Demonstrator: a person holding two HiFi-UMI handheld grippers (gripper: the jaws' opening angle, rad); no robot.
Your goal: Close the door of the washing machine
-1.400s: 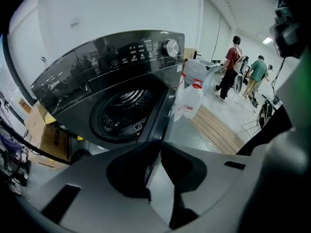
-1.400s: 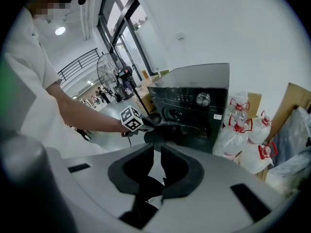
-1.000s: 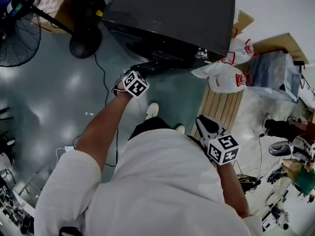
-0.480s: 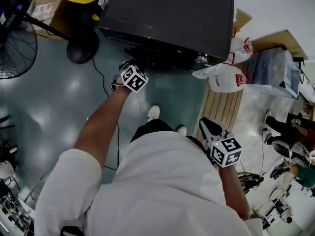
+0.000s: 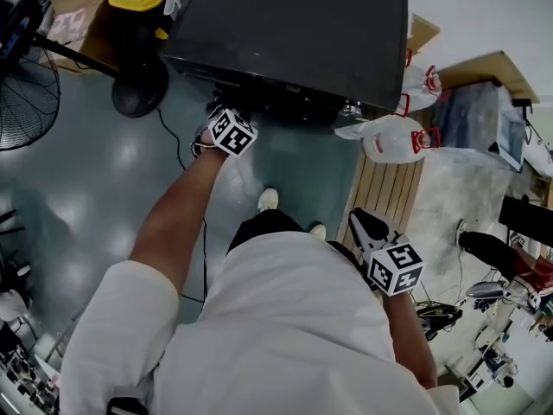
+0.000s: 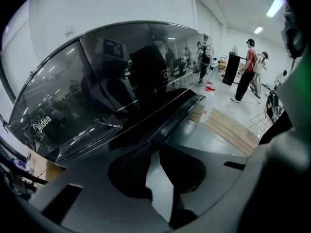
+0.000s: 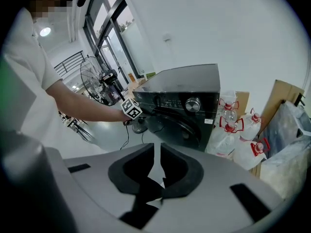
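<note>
The black washing machine (image 5: pixel 294 33) stands at the top of the head view. Only a thin sliver of its round door (image 5: pixel 272 111) shows under the front edge. In the right gripper view the door (image 7: pixel 182 125) lies close against the machine's front (image 7: pixel 184 101). My left gripper (image 5: pixel 226 121) reaches out to that front, its marker cube by the door's left side (image 7: pixel 131 111). In the left gripper view the glossy door (image 6: pixel 97 110) fills the frame just beyond the jaws (image 6: pixel 155 154), which are nearly together and hold nothing. My right gripper (image 5: pixel 359 221) hangs back by my hip, shut and empty (image 7: pixel 157 152).
Large water jugs (image 5: pixel 393 141) with red caps stand at the machine's right, beside a wooden pallet (image 5: pixel 393 197). A standing fan (image 5: pixel 22 85) and its round base (image 5: pixel 138 76) are on the left, and a cable (image 5: pixel 177 137) trails over the floor. People (image 6: pixel 245 69) stand far off.
The left gripper has moved forward toward the machine. The door, which stuck out from the front a second ago, has swung in against it. The right gripper has stayed put.
</note>
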